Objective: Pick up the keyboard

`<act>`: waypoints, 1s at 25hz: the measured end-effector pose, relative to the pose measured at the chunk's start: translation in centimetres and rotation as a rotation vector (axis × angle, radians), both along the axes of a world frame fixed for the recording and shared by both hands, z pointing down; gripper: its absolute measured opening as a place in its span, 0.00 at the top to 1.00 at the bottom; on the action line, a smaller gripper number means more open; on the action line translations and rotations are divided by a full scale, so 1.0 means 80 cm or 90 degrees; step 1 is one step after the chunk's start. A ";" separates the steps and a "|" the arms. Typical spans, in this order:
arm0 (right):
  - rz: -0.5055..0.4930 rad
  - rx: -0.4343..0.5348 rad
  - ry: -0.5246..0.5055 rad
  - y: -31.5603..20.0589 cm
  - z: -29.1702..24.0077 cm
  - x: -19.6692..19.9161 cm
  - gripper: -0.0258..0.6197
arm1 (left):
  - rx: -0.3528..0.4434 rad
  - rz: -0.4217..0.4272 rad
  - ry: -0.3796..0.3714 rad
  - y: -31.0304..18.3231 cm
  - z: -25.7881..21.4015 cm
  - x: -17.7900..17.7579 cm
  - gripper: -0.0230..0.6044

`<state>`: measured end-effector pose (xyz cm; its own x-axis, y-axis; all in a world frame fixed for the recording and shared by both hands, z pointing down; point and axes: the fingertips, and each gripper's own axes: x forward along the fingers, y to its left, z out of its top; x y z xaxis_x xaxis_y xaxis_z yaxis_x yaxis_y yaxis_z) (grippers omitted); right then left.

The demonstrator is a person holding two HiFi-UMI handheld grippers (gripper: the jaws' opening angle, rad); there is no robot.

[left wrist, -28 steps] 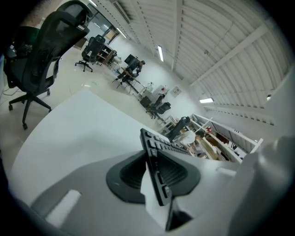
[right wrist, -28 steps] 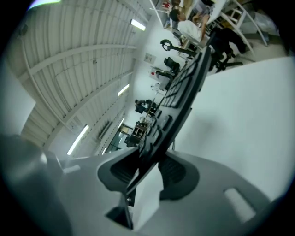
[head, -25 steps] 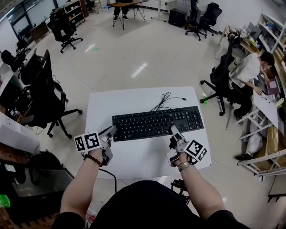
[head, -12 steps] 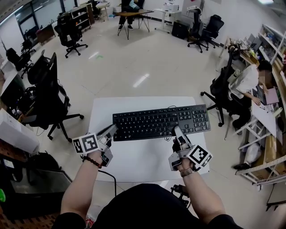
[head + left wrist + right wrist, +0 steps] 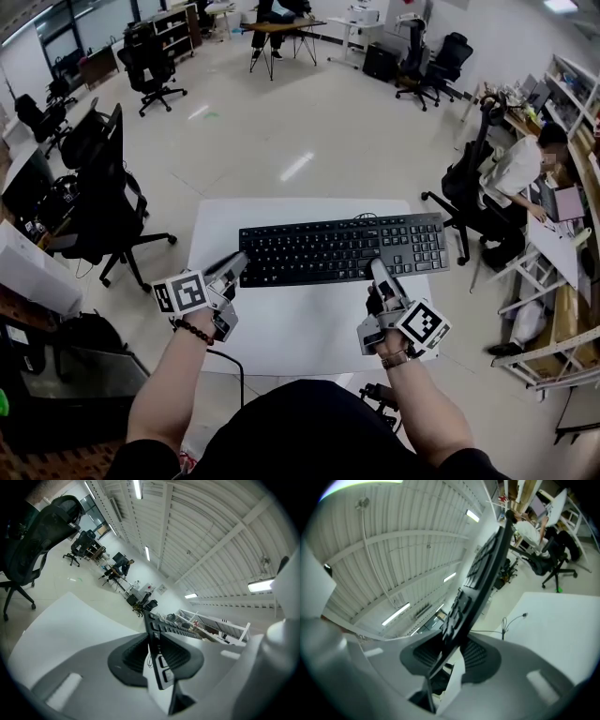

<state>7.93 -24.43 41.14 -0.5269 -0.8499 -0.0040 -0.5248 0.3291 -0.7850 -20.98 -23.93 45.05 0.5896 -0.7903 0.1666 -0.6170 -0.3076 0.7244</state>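
A black full-size keyboard (image 5: 342, 248) hangs level above the white table (image 5: 300, 328), held between my two grippers. My left gripper (image 5: 239, 262) is shut on its near-left corner, and the left gripper view shows the keyboard's edge (image 5: 158, 670) clamped between the ribbed pads (image 5: 133, 656). My right gripper (image 5: 377, 269) is shut on the front edge right of the middle. In the right gripper view the keyboard (image 5: 483, 573) runs away tilted from the pads (image 5: 480, 654). Its cable (image 5: 512, 619) trails down onto the table.
A black office chair (image 5: 103, 187) stands left of the table. Another chair (image 5: 469, 178) and a seated person (image 5: 520, 164) at a cluttered desk are to the right. More chairs and tables stand on the pale floor beyond.
Both grippers have risen with the keyboard in them. It has come off the table and now looks larger and nearer in the head view.
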 end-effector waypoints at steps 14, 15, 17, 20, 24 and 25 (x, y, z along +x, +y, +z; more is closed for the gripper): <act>-0.002 0.018 0.006 0.002 -0.004 0.003 0.78 | 0.009 0.001 -0.002 0.000 -0.001 0.003 0.83; -0.002 0.019 0.007 0.002 -0.005 0.003 0.78 | 0.010 0.001 -0.003 -0.001 -0.001 0.003 0.83; -0.005 0.027 0.009 0.001 -0.008 0.002 0.78 | 0.010 0.001 -0.003 -0.001 -0.001 0.003 0.83; -0.008 0.035 0.009 0.000 -0.013 -0.001 0.78 | 0.011 0.001 -0.001 -0.002 -0.003 0.001 0.83; -0.004 0.029 0.010 0.000 -0.015 -0.003 0.78 | 0.011 0.000 -0.001 -0.003 -0.006 -0.002 0.83; -0.003 0.027 0.009 0.001 -0.014 -0.002 0.78 | 0.012 0.000 -0.002 -0.002 -0.007 -0.001 0.83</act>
